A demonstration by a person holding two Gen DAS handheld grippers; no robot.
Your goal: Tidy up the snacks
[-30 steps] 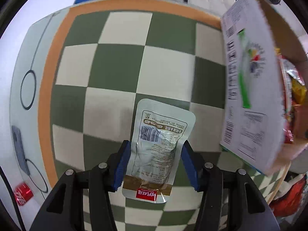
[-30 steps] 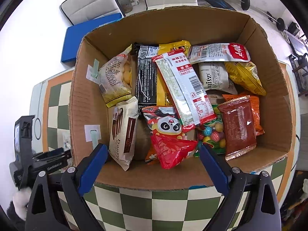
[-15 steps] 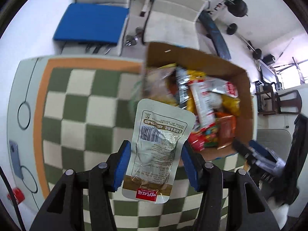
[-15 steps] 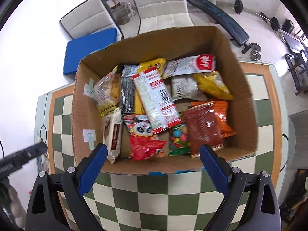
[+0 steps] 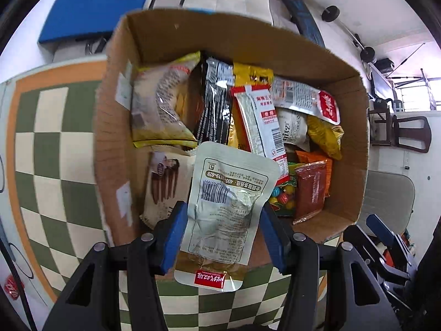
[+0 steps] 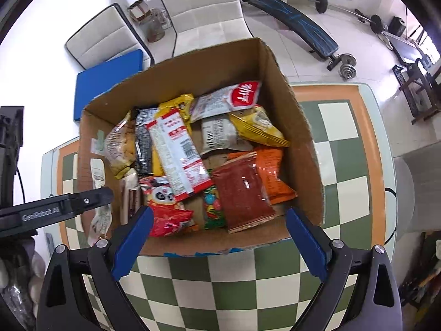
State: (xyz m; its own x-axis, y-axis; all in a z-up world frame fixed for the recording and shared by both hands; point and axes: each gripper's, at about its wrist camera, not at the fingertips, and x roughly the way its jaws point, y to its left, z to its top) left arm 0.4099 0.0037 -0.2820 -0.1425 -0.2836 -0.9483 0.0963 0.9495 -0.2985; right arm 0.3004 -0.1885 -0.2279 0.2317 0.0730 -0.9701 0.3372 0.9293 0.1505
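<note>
Checkered table: our left gripper pinches white pouch lengthwise right above cardboard box; right gripper spread, empty, nearside.

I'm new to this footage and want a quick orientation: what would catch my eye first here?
The open cardboard box packed with bright snack packets stands on the green-and-cream checkered table, filling the middle of both views. Close to the camera, the left gripper holds a silver pouch with a barcode between its jaws, above the box's near edge. The right gripper hangs wide open and empty at the box's near wall.
</note>
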